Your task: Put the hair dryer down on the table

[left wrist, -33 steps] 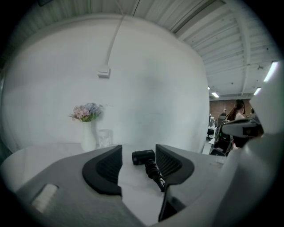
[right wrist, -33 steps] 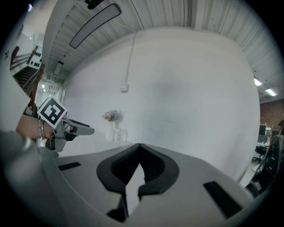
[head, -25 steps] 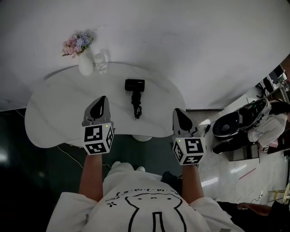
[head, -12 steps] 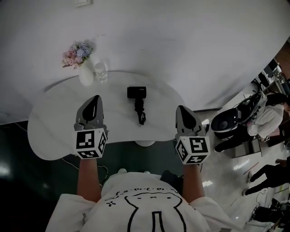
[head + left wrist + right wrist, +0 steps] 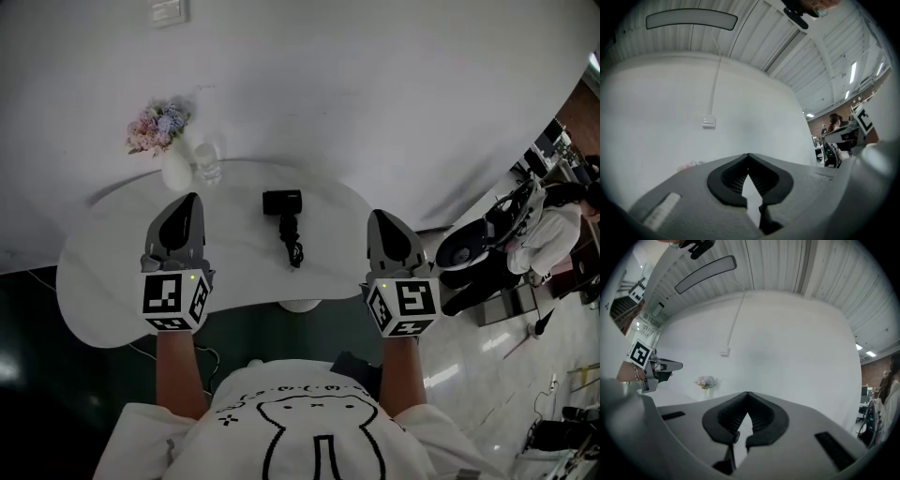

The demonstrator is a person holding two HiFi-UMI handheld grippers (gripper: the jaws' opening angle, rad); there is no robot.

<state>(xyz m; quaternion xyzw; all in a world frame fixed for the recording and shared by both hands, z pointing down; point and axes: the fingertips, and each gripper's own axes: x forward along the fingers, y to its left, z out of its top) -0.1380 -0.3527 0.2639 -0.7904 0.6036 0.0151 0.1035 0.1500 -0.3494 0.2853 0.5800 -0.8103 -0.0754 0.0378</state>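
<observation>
Left gripper (image 5: pixel 189 199): jaws closed, tips meeting, nothing between them; its own view (image 5: pixel 748 160) shows only bare wall through the small gap below the tips. It's held above the left half of the table (image 5: pixel 94 281) and touches nothing. Beyond it, at the table's far left edge, stand a white vase (image 5: pixel 175 169) of pink and blue flowers (image 5: pixel 155 125) and, just beside it, a clear glass (image 5: pixel 208 165). There's a wall switch (image 5: pixel 169 11) high above those, also visible from the left gripper (image 5: pixel 708 122). The hair dryer (image 5: pixel 283 204) is black and lies flat on the table near the middle, head toward the wall, with its cord bunched toward the person. It sits between the two grippers and apart from both. Right gripper (image 5: pixel 381 216): jaws likewise closed tip to tip and empty in its own view (image 5: pixel 748 399), hanging over the table's right end. Nothing lies between either gripper and the dryer. Off the table to the right are a dark round chair (image 5: pixel 469 251) and a person in white (image 5: pixel 553 234) on the shiny floor.
</observation>
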